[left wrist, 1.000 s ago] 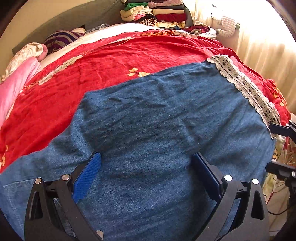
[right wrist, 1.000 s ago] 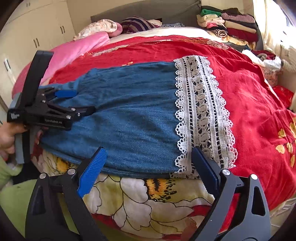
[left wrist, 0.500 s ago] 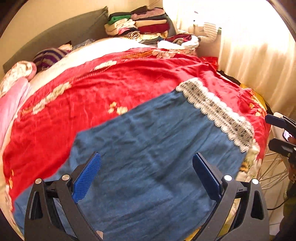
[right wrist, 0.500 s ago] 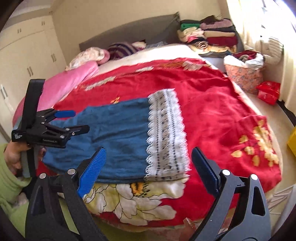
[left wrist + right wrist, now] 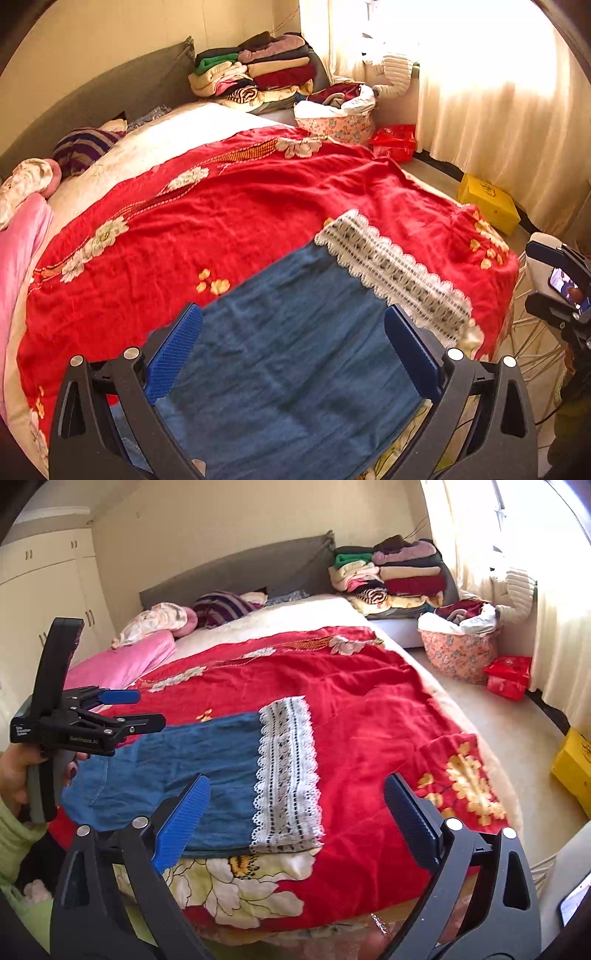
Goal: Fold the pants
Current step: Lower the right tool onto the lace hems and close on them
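Blue denim pants [image 5: 295,354] with a white lace hem [image 5: 395,273] lie flat near the front edge of a bed with a red cover [image 5: 221,206]. In the right wrist view the pants [image 5: 177,764] lie left of the lace hem [image 5: 286,771]. My left gripper [image 5: 293,347] is open and empty above the pants' waist end; it also shows in the right wrist view [image 5: 136,710] at the left. My right gripper [image 5: 297,805] is open and empty, held off the bed's front edge beyond the lace hem; it shows in the left wrist view [image 5: 554,280] at the right edge.
Folded clothes [image 5: 391,572] are stacked at the bed's far right. A floral basket [image 5: 458,650], a red bag [image 5: 508,677] and a yellow box [image 5: 572,766] sit on the floor by the curtain. Pillows [image 5: 155,622] lie at the headboard. Wardrobe [image 5: 44,598] at left.
Both grippers have pulled up and back from the bed, so the pants look smaller and further off. Both stay open. The pants have not moved.
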A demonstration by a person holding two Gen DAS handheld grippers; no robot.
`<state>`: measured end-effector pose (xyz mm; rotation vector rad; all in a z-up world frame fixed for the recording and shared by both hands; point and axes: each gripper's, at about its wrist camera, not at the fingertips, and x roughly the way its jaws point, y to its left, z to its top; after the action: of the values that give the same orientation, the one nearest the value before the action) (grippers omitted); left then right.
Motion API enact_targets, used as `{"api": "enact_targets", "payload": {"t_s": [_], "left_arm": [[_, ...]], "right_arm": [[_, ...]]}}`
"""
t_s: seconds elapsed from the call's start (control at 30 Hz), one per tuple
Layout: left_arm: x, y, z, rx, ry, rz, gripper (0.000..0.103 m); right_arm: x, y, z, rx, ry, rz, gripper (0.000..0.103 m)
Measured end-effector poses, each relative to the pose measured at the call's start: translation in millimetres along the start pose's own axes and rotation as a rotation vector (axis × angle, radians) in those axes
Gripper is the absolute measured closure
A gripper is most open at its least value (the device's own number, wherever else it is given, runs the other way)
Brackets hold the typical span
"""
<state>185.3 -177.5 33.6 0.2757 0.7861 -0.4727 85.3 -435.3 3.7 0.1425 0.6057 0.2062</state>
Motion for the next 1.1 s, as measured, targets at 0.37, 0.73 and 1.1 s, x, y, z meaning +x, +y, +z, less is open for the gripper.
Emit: {"api": "enact_targets", "payload": {"t_s": [0.37,0.73,1.1], "left_arm": [[2.0,-21.3,22.4,0.041,-0.031,-0.026,0.004],[23.4,-27.7,36.3,0.085,-0.018,-0.015,0.004],[50.1,-21.2,37.2,0.073,0.012,-0.018,0.004]], "right_arm": [[-16.8,-10.8,13.5,0.000,-0.037,-0.069,0.012],[4.0,-11.0,9.2,0.014,0.008,-0.069,0.011],[34.2,-2.7,-3.6,0.020,0.080,-0.038,0.011]]}}
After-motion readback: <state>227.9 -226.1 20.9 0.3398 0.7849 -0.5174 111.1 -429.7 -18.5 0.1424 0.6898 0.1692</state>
